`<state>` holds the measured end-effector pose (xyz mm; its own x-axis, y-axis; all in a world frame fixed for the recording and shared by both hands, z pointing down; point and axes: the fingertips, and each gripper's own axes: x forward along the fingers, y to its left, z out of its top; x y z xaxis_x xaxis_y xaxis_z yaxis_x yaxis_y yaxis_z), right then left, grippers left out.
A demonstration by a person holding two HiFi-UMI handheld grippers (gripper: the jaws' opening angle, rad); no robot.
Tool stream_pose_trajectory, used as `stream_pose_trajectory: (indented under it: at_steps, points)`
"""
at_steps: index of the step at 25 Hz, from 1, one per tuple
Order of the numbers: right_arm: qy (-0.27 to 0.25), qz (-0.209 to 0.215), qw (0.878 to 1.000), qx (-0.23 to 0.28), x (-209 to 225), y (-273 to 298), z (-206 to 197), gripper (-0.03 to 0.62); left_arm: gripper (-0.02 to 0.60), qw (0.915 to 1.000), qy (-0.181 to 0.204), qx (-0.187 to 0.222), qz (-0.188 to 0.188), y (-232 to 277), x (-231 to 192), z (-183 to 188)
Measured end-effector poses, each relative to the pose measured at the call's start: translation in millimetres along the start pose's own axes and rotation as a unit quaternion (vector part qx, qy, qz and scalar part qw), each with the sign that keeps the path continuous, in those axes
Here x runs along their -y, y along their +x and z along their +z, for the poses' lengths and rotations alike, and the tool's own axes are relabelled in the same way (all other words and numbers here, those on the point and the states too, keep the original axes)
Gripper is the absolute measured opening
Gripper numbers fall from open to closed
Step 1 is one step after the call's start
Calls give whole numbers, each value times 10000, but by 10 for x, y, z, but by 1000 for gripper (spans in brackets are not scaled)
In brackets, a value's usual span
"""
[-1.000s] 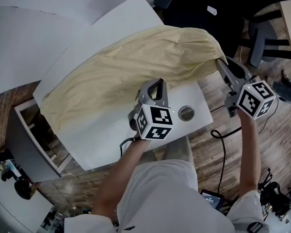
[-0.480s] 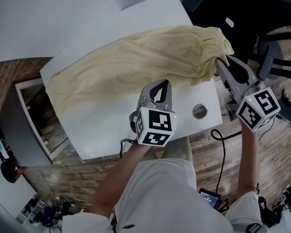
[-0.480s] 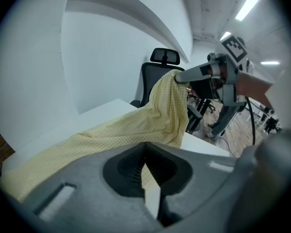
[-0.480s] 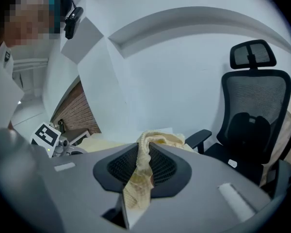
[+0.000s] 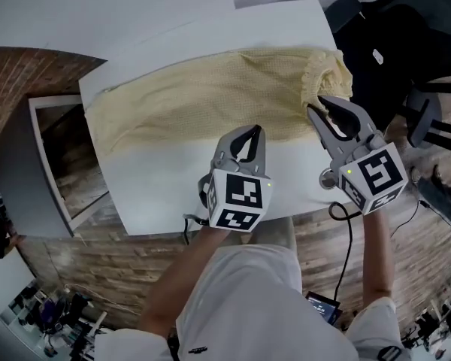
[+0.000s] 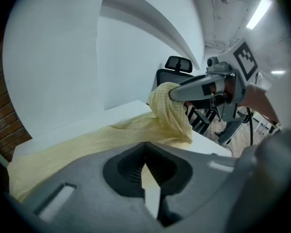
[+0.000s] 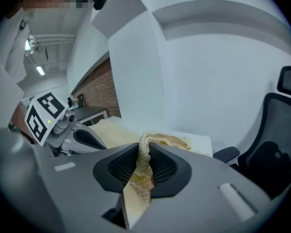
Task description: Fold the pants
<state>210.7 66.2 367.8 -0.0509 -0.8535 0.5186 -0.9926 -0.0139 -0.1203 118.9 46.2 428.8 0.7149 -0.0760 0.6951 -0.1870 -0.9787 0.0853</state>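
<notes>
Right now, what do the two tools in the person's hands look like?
Both the left tool and the right tool are grey, with two pointed jaws. Each carries a white cube printed with black square markers. A black cable trails from the right one. The person wears a white top.

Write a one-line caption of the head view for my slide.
The right gripper pinches the waistband of yellow pants on a white table; the left gripper clamps their near edge.
</notes>
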Motion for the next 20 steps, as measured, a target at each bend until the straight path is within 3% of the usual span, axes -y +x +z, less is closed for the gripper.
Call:
stream_pose_trajectory:
  at_steps: [5, 11, 14, 16, 20]
  points:
    - [-824, 229, 9942, -656, -465, 535, -201, 75, 3, 9996, -220, -90, 130, -135, -321, -216]
    - [-1618, 721, 9693, -1706, -999, 1073, -712, 100, 3, 9986, -384, -287, 219, -218, -578, -500]
    - [-1704, 1189, 9598, -1885, -1273, 1129, -819, 188, 3, 9981, -465, -361, 202, -218, -644, -580]
    - [-1700, 1352, 9583, -1856, -1352, 1099, -813, 209, 3, 9979, -493, -374, 189, -200, -661, -587]
    - [-1096, 1162, 9753, -1527, -1132, 957, -663, 207, 3, 9982, -476, -360, 97, -119, -625, -545]
